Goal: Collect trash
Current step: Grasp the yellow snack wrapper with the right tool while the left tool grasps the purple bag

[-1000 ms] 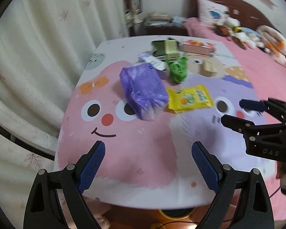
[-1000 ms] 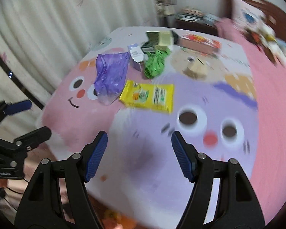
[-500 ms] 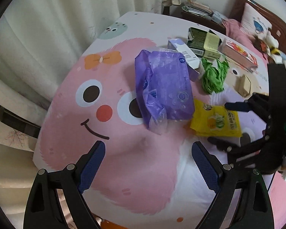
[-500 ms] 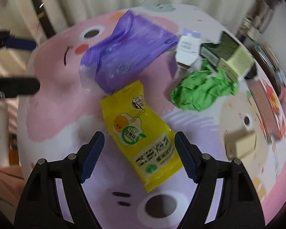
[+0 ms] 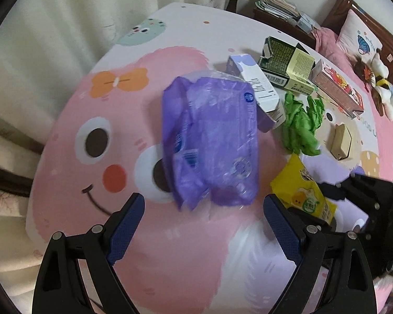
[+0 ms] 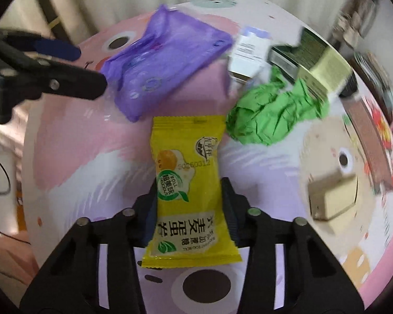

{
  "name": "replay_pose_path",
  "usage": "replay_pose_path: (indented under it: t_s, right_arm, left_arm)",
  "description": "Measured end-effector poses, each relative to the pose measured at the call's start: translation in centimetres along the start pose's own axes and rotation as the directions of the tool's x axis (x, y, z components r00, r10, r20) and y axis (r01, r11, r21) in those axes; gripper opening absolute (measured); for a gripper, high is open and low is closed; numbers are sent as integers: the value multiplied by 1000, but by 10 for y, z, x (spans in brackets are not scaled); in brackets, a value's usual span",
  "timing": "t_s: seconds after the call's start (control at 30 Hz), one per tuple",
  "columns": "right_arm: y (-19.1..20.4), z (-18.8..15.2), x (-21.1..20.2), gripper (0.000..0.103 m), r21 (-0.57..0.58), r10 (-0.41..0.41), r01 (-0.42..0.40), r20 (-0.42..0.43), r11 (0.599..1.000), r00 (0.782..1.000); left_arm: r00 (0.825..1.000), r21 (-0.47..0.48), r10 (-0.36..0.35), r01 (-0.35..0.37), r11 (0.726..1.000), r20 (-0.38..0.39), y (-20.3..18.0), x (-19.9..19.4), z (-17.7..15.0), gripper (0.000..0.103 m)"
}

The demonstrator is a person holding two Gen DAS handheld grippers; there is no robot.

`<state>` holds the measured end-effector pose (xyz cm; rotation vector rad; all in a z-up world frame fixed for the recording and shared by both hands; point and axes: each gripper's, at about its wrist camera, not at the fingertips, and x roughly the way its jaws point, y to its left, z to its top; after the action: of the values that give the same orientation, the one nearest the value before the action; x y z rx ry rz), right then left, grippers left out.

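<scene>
The right claw (image 6: pixel 188 198) is closing, its two dark jaws drawn in against the long sides of the flat yellow foil snack packet (image 6: pixel 187 191), which bows slightly between them; I judge the pads already press on it. Half a second earlier those jaws stood wide with the packet lying slantwise below them, so the first piece of trash is now being taken, though it looks not yet lifted off the bench (image 6: pixel 73 157). The left claw (image 5: pixel 204 225) stands open with nothing between its blue pads, poised just short of the near end of the crumpled purple plastic wrapper (image 5: pixel 212 141); a second ago it hung much farther back, over the near edge of the bench, so it has come in and down toward that wrapper, likely the next pick.

The right wrist view alone shows the grip on the packet, which lies toward the near edge, just beside the wrapper and the crumpled green paper wad (image 6: pixel 272 112). In the left wrist view that grip is mostly hidden: only the packet's far end shows, with the black body of the right claw over it. That view instead gives the far side sharply: white-and-lilac carton (image 5: pixel 256 89), torn green-and-cream box (image 5: pixel 285 62), red printed box (image 5: pixel 338 89), small tan box (image 5: pixel 340 141).
</scene>
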<state>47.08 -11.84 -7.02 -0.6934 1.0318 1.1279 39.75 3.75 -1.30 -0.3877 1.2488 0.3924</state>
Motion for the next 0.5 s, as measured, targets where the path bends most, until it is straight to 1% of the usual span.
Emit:
replay_pose_path:
  t_s: [0.03, 0.17, 0.23, 0.3, 0.43, 0.5]
  right_arm:
    - [-6, -4, -1, 30, 37, 5, -6, 4, 999, 1000]
    - [-28, -19, -6, 24, 175, 29, -34, 31, 984, 999]
    - [-34, -25, -7, 21, 212, 31, -39, 42, 976, 999]
    - [-40, -31, -7, 21, 244, 34, -46, 53, 969, 998]
    - [-44, -38, -5, 21, 272, 24, -41, 64, 961, 998]
    - [-41, -41, -6, 21, 282, 19, -38, 68, 959, 998]
  left_arm:
    - [1000, 4, -3, 3, 1000, -8, -3, 4, 3, 94]
    - [999, 15, 0, 0, 1000, -48, -12, 23, 19, 94]
    - [997, 18, 9, -7, 1000, -73, -14, 32, 25, 94]
    - [995, 21, 22, -20, 1000, -92, -17, 41, 31, 94]
    - [992, 36, 48, -44, 998, -113, -24, 55, 38, 93]
    - [992, 42, 58, -54, 998, -114, -27, 59, 39, 84]
